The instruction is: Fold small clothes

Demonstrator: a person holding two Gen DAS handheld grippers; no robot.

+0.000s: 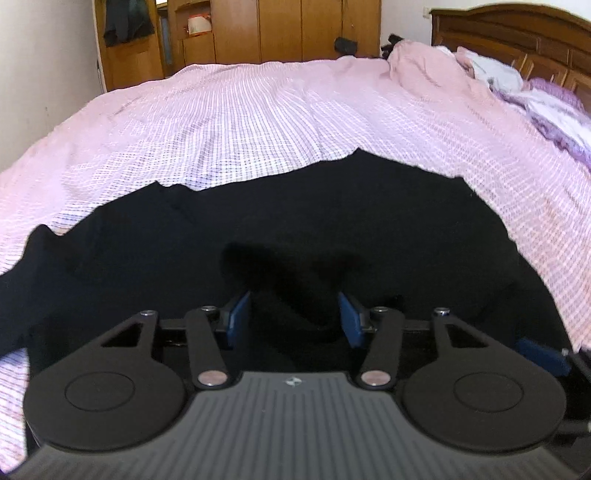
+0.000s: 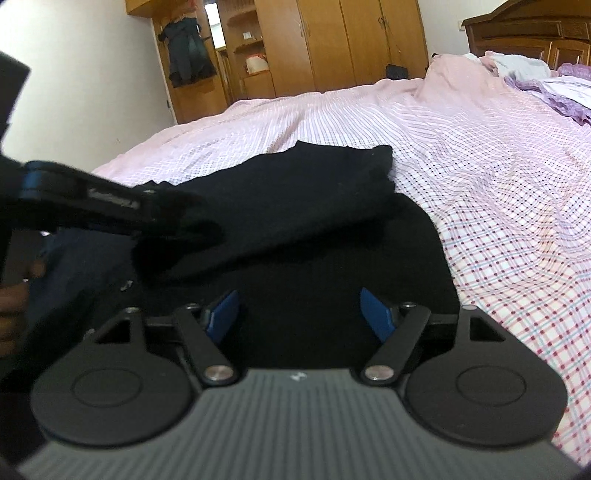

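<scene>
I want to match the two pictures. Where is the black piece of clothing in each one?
Left wrist view: the black garment fills the lower middle, just ahead of the blue fingers.
Right wrist view: it lies centre, running to the left edge, one part folded over.
Shared landmark: the wooden wardrobe behind the bed.

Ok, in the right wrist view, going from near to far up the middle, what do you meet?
right gripper, open → black garment lying on the bed → pink checked bedspread → wooden wardrobe against the far wall.
</scene>
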